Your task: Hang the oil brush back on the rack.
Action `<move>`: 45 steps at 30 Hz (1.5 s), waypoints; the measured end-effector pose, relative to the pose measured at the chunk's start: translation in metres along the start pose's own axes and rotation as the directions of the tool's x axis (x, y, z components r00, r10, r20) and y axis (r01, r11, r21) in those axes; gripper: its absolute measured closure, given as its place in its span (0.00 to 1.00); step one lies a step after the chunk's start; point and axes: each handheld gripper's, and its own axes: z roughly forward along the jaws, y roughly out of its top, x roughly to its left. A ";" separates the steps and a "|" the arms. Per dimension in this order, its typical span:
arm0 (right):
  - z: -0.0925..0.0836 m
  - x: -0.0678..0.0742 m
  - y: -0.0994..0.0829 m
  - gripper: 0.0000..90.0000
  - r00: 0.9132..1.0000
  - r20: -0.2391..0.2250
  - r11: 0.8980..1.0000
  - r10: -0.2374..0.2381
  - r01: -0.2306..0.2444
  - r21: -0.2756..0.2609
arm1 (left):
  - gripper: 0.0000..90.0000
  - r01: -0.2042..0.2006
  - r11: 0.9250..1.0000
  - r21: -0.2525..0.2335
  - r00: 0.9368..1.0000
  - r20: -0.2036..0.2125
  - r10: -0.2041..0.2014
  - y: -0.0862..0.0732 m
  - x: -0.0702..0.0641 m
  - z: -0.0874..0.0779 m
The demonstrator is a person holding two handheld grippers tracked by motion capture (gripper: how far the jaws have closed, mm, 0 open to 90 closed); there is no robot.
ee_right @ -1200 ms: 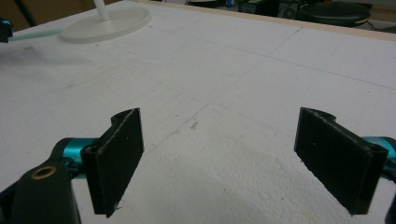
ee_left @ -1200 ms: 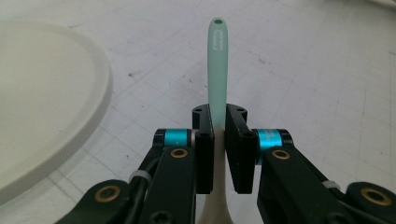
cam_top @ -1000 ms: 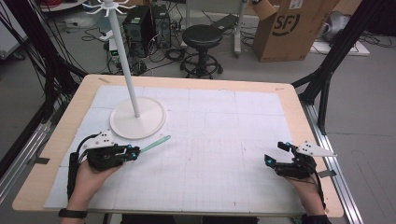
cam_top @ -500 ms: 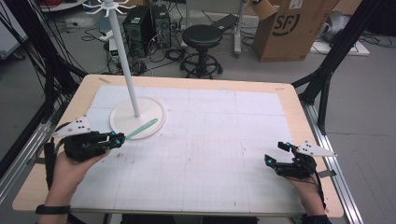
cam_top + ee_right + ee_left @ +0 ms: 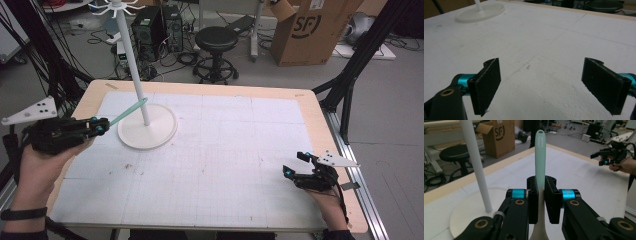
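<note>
The left claw (image 5: 97, 126), lifted at the tabletop's (image 5: 225, 165) far-left, is clamped on a pale mint-green plastic spoon-like utensil (image 5: 127, 111). Its slim handle points toward the white pole stand with its round base (image 5: 148, 127), perhaps touching the pole. The right claw (image 5: 295, 165) rests wide open and empty, near-right.

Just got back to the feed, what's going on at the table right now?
A person holds a claw in each hand. The left claw is shut on a pale green spatula-like utensil, lifted off the table with its tip beside the white pole of the hanger stand, above the round base. The right claw sits open and holds nothing, low over the white mat near the table's right edge.
</note>
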 end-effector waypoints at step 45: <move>-0.002 -0.002 -0.001 0.17 1.000 -0.003 1.000 0.012 -0.012 0.005 | 0.91 -0.009 0.993 -0.119 0.988 -0.156 -0.010 0.112 0.027 -0.063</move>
